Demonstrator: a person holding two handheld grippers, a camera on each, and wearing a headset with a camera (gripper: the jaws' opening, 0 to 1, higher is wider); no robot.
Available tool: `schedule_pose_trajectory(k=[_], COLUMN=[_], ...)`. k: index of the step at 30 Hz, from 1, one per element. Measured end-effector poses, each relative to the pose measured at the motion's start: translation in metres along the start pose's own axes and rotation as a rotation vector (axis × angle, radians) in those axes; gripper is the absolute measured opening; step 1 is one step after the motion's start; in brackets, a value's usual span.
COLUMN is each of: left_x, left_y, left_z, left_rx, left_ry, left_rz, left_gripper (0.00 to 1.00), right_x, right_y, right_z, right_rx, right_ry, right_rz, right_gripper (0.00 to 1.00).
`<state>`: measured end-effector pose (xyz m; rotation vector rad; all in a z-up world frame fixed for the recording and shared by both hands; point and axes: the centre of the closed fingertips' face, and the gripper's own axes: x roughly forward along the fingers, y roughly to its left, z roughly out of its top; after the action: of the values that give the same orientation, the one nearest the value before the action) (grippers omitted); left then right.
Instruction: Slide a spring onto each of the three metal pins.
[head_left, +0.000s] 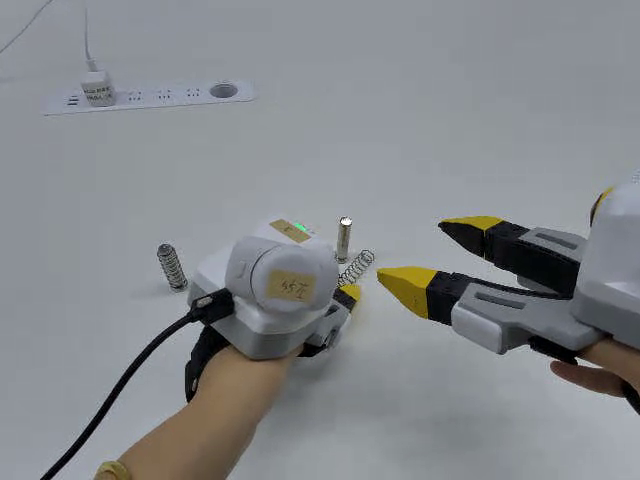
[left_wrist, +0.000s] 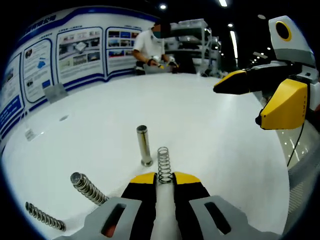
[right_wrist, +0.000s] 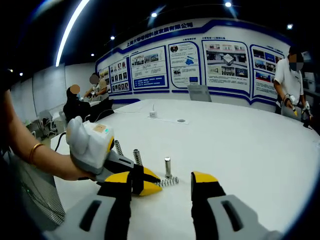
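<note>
My left gripper (head_left: 347, 286) (left_wrist: 164, 178) is shut on one end of a loose spring (head_left: 356, 267) (left_wrist: 163, 164), which sticks out beyond its yellow tips. A bare metal pin (head_left: 344, 238) (left_wrist: 143, 145) (right_wrist: 168, 167) stands upright just beyond and left of that spring, not touching it. A pin wearing a spring (head_left: 172, 266) (left_wrist: 88, 188) (right_wrist: 137, 156) stands to the left. Another sprung pin (left_wrist: 44, 216) (right_wrist: 118, 147) is beside it. My right gripper (head_left: 415, 250) (right_wrist: 173, 184) hovers open to the right, jaws wide, pointing at the spring.
A white power strip (head_left: 150, 96) with a plugged charger lies at the far left of the white table (head_left: 430, 120). A black cable (head_left: 120, 385) trails from my left gripper. People (right_wrist: 82, 97) are at the table's far side.
</note>
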<state>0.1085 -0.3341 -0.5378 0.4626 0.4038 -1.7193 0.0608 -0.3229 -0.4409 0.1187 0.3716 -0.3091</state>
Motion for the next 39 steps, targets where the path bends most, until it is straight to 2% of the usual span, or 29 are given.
schedule_pose_trajectory(k=[9, 12, 16, 22, 28, 31, 34, 39], left_x=[-0.003, -0.009, -0.016, -0.036, -0.054, -0.063, -0.072, -0.088], left_y=[-0.002, -0.004, -0.007, -0.011, -0.013, -0.013, -0.013, -0.012], left_z=[-0.002, 0.0, 0.006, 0.019, 0.025, 0.028, 0.035, 0.044], left_rx=[-0.002, 0.003, -0.003, -0.015, -0.018, -0.032, -0.074, -0.099], left_ry=[0.011, 0.004, -0.018, -0.08, -0.125, -0.148, -0.194, -0.245], left_rz=[-0.019, -0.031, -0.042, -0.039, -0.045, -0.051, -0.061, -0.056], left_gripper=[0.1, 0.1, 0.1, 0.1, 0.1, 0.1, 0.1, 0.1], right_x=[-0.003, -0.006, -0.008, -0.01, -0.008, -0.006, -0.003, 0.001], right_y=[-0.003, -0.005, -0.008, -0.008, -0.002, 0.003, 0.009, 0.018], right_z=[0.0, 0.004, 0.005, 0.01, 0.013, 0.014, 0.015, 0.021], right_rx=[0.011, 0.041, 0.062, 0.102, 0.151, 0.177, 0.204, 0.245], right_ry=[0.001, -0.025, -0.027, -0.042, -0.051, -0.052, -0.05, -0.056], right_rz=[-0.012, -0.014, -0.024, -0.028, -0.01, 0.009, 0.038, 0.084], right_gripper=[0.49, 0.49, 0.49, 0.47, 0.45, 0.44, 0.44, 0.4])
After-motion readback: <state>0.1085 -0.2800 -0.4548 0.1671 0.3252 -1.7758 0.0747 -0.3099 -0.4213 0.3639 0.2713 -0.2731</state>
